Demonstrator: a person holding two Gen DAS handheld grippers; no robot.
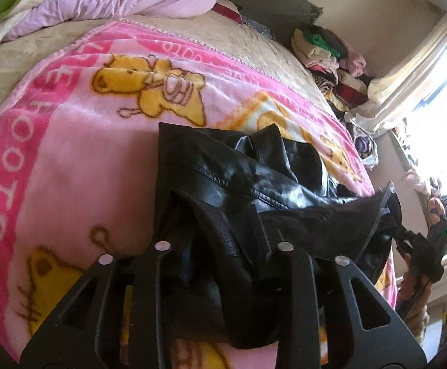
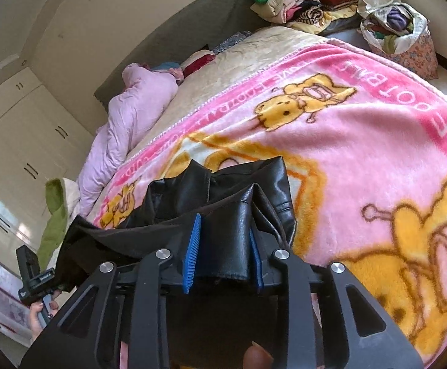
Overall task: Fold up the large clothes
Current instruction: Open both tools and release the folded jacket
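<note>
A black leather-look jacket [image 1: 238, 181] lies bunched on a pink bear-print blanket [image 1: 79, 129] spread over the bed, with its near hem lifted between the two grippers.

In the right wrist view, the right gripper [image 2: 223, 255] has a fold of the jacket's edge between its blue-padded fingers [image 2: 192, 255]. The pads stand a little apart and flank the fold; the left pad appears to have a sliver of gap beside the material, so the hold looks loose rather than clamped.

In the left wrist view, the left gripper [image 1: 223, 246] has folds of the dark material heaped over its fingers, hiding the pads. Whether they press on the jacket cannot be told from this picture.

The jacket's shine and the stitched seam suggest a smooth, fairly heavy shell. It will probably be slippery against the pads and stiffer than woven cloth: it holds rounded ridges instead of lying flat. A matte, softer lining shows along the lifted hem and should offer better friction.

The best holds are likely the seamed hem corners or the shoulder seams, where the layers are doubled and the stitching gives the pads a ridge to catch. A pinch on a single glossy panel risks sliding out under the jacket's weight. The plush blanket may drag on it.
</note>
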